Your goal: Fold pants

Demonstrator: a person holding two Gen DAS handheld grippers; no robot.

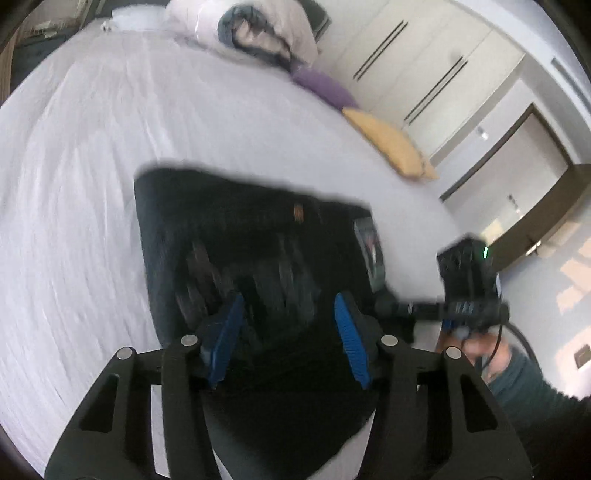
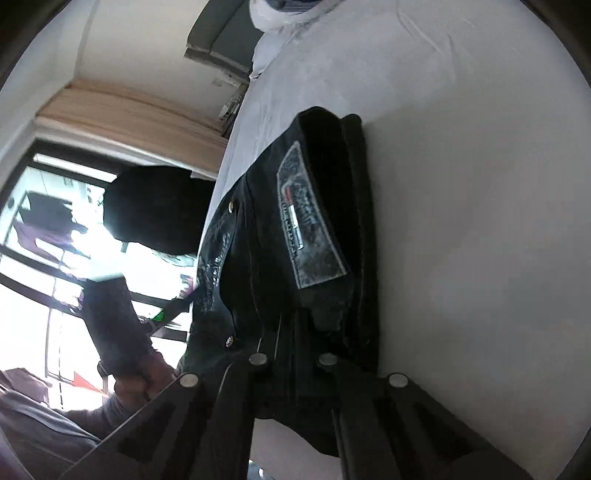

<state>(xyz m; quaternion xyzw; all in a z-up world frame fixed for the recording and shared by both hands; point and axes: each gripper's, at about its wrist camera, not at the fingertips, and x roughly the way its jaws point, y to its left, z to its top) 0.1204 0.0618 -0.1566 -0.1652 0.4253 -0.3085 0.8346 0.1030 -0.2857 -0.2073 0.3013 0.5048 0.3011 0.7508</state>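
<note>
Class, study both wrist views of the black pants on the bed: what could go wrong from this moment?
1. The right gripper appears clamped on the pants at the waistband beside the label; a pull could drag the folded stack apart.
2. The left gripper is open above the cloth, holding nothing, so layers may slide on the bed sheet.

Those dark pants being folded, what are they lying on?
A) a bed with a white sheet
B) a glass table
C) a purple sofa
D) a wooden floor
A: the black pants lie folded on the white sheet of a bed, with rolled bedding at its far end; the left gripper hangs open over them.
</note>
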